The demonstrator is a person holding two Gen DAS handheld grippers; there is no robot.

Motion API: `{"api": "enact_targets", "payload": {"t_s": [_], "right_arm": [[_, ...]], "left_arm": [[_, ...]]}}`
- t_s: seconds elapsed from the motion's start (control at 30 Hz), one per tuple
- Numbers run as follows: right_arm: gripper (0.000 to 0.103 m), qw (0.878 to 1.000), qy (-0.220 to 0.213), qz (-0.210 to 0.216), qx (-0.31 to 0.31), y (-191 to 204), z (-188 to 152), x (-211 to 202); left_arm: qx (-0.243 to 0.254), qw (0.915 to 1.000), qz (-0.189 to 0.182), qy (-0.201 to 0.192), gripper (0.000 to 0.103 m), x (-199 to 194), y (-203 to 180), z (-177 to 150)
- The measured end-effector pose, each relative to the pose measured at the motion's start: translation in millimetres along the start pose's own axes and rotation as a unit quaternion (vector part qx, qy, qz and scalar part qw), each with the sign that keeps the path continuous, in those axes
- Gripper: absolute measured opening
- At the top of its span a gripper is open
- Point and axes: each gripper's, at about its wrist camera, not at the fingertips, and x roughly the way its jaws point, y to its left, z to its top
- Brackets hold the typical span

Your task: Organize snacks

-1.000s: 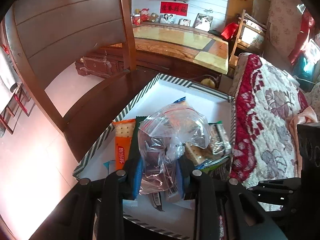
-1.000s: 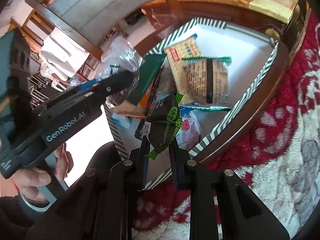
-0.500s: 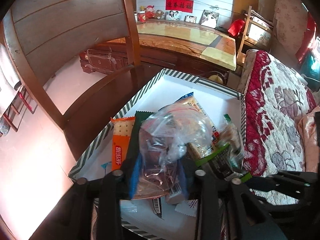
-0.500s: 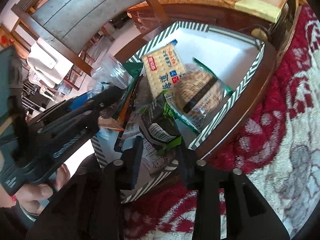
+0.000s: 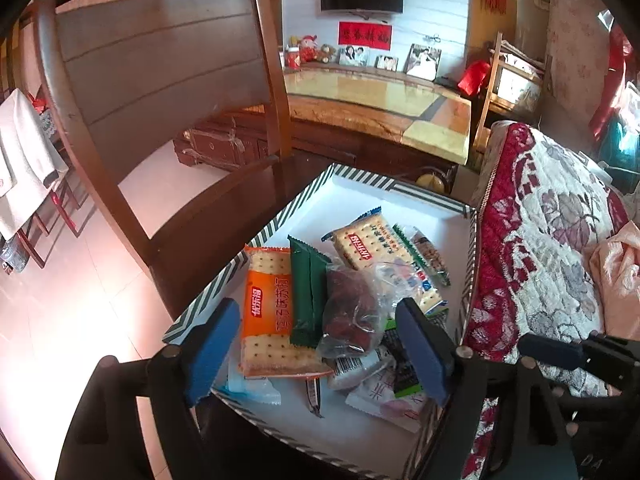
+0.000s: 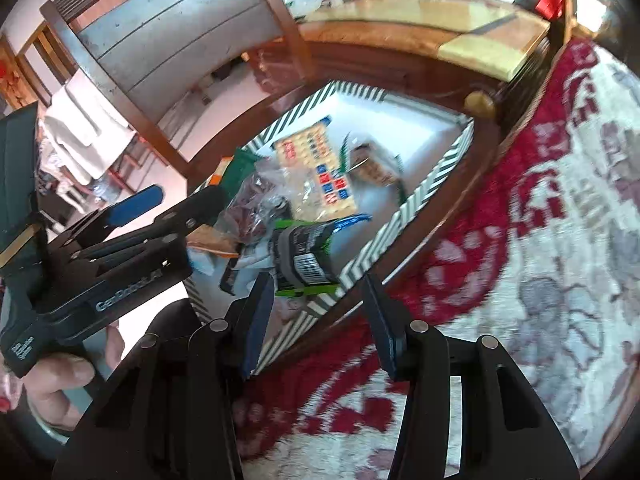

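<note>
A dark wooden chair seat (image 5: 224, 220) carries a white tray with a green-striped rim (image 5: 280, 220), which covers most of the seat up to its right edge. Just right of the seat is a bed under a red-and-white floral quilt (image 5: 532, 248). A peach-coloured cloth (image 5: 616, 264) lies on the quilt, towards its right side.

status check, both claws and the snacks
Left claw opening, clear bag released. Right claw opening, empty. Snacks piled in striped box. Nothing blocking.

Right tool (image 6: 318, 320) opening, empty, above striped box (image 6: 424, 192) of snacks
</note>
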Motion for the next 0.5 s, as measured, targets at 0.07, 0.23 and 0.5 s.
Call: {"api": "enact_targets", "payload": {"t_s": [0.07, 0.23, 0.5], "right_arm": [[0.046, 1.0, -0.014, -0.011, 0.0, 0, -2, -8], [0.046, 0.998, -0.038, -0.045, 0.004, 2, -4, -20], [0.046, 0.997, -0.057, -0.06, -0.009, 14, -11, -31]], "left_arm": [[0.003, 1.0, 0.001, -0.008, 0.086, -6, -2, -2], [0.01, 0.9996, 0.003, -0.026, 0.09, -23, -8, -6], [0.018, 0.9986, 0.013, -0.049, 0.096, -47, -9, -17]]}}
